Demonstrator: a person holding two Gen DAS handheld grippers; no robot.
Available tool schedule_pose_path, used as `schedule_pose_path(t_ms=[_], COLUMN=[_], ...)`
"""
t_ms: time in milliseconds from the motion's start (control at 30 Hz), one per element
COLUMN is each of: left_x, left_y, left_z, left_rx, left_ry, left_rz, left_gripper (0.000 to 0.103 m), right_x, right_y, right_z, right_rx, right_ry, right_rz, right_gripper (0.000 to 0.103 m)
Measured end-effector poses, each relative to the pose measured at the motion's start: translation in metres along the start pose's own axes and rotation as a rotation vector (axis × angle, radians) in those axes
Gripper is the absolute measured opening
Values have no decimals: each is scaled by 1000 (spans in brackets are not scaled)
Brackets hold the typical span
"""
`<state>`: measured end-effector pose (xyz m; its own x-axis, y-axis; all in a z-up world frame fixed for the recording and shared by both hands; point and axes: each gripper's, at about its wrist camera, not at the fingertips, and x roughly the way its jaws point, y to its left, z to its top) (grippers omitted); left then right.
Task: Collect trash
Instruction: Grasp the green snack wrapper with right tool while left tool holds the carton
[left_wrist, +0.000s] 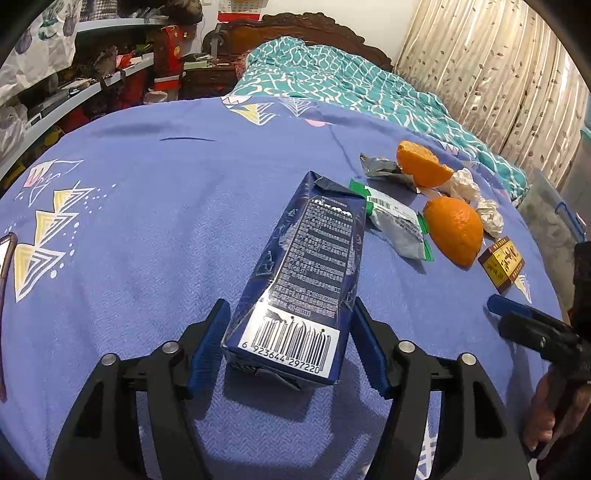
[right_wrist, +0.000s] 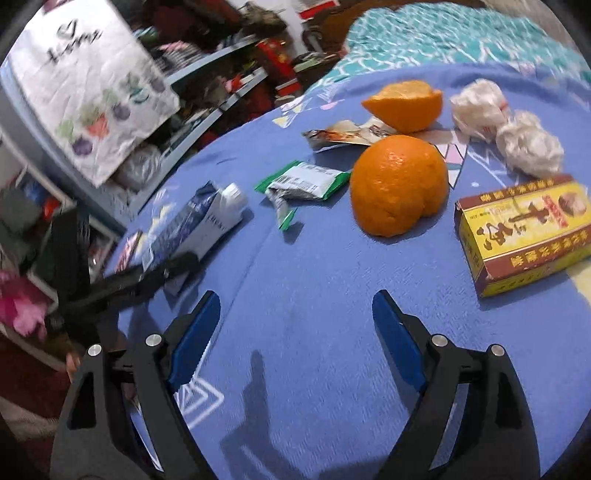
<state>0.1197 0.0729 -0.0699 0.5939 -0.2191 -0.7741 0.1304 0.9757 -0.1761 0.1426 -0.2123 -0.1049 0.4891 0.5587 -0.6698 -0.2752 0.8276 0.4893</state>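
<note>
Your left gripper (left_wrist: 288, 345) has black angular arms, blue ridged pads and round silver bolt heads; your right gripper (right_wrist: 295, 332) matches it: black frame, blue pads, silver bolts.

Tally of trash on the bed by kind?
Carton: 1
Orange peels: 2
Wrappers: 2
Tissue wads: 2
Yellow box: 1
Total: 8

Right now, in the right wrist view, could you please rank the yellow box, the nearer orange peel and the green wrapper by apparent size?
1. Yellow box, though it lies nearest the camera.
2. Nearer orange peel, close behind it.
3. Green wrapper, clearly smallest.
</note>
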Motion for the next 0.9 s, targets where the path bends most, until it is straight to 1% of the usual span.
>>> schedule_pose_path(t_ms=[100, 200, 500, 600, 667, 767, 900], left_x=[1, 1, 2, 0, -5, -11, -13], left_y=[0, 1, 2, 1, -1, -8, -16], left_z=[1, 1, 2, 1, 0, -1, -3], left_rx=[-1, -6, -26, -26, -15, 18, 54], left_ry=[1, -2, -1, -12, -34, -72, -82], left_rz=[-6, -11, -31, -43, -51, -52, -43], left_gripper=[65, 70, 71, 71, 71, 76, 77], right_x=[8, 13, 14, 14, 13, 13, 14], right_y=[1, 2, 0, -1, -1, 0, 1], right_z=[3, 8, 8, 7, 6, 6, 6], right_rx=[23, 25, 31, 29, 28, 24, 19], right_ry=[-10, -14, -22, -23, -24, -25, -25], right_rz=[3, 8, 15, 12, 9, 3, -5], right_gripper=[85, 85, 85, 85, 85, 85, 85])
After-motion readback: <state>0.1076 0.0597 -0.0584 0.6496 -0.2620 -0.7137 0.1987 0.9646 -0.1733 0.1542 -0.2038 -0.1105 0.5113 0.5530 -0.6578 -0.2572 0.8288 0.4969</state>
